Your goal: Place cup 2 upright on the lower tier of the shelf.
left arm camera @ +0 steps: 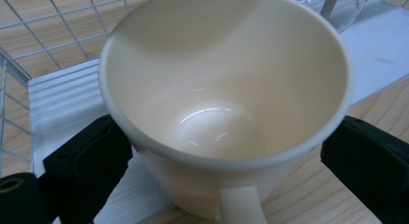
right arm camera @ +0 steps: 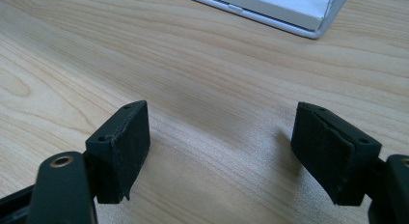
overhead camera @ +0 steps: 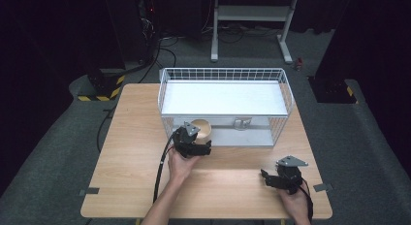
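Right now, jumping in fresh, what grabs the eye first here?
The cream mug, upright and empty between the left tool's jaws at the lower shelf's front edge. Next comes the white wire rack at the far middle of the wooden table. The right tool rests open over bare wood near the table's front right.

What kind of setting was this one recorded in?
Probably a lab or recording studio: a lone wooden table on grey carpet, dark curtains around it, cables and a metal stand behind. On the table, a white wire rack and a cream cup.
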The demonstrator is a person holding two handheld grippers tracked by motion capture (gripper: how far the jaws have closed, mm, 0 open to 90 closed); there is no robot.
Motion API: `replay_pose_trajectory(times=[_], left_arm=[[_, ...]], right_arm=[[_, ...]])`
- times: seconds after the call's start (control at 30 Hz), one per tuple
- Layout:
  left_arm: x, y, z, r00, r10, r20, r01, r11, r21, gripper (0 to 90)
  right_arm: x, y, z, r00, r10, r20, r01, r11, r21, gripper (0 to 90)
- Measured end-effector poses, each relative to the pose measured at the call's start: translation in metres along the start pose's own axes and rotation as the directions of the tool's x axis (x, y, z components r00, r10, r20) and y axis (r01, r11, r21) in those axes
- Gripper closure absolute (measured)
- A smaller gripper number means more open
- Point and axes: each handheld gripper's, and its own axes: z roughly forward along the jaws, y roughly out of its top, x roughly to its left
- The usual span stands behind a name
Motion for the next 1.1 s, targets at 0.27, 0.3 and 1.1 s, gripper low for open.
replay_pose_trajectory(times=[0.27,0.3,1.1], left_arm=[[0.003,-0.0075,-0.0004,0.9999,-0.017,-0.005,0.017,0.9998,0.014,9.5],[0.0025,-0.0084,-0.0006,0.9999,-0.011,-0.004,0.011,0.9998,0.013,10.5],[0.0011,-0.0095,0.0046,0.9967,-0.007,-0.08,0.009,0.9998,0.019,32.3]], right_arm=[[0.0001,0.0,0.0,1.0,0.001,0.0,-0.001,1.0,0.0,21.9],[0.0,0.0,0.0,1.0,0.001,0.0,-0.001,1.0,0.0,21.9],[0.0,0.0,0.0,1.0,0.0,0.0,0.0,1.0,0.0,21.9]])
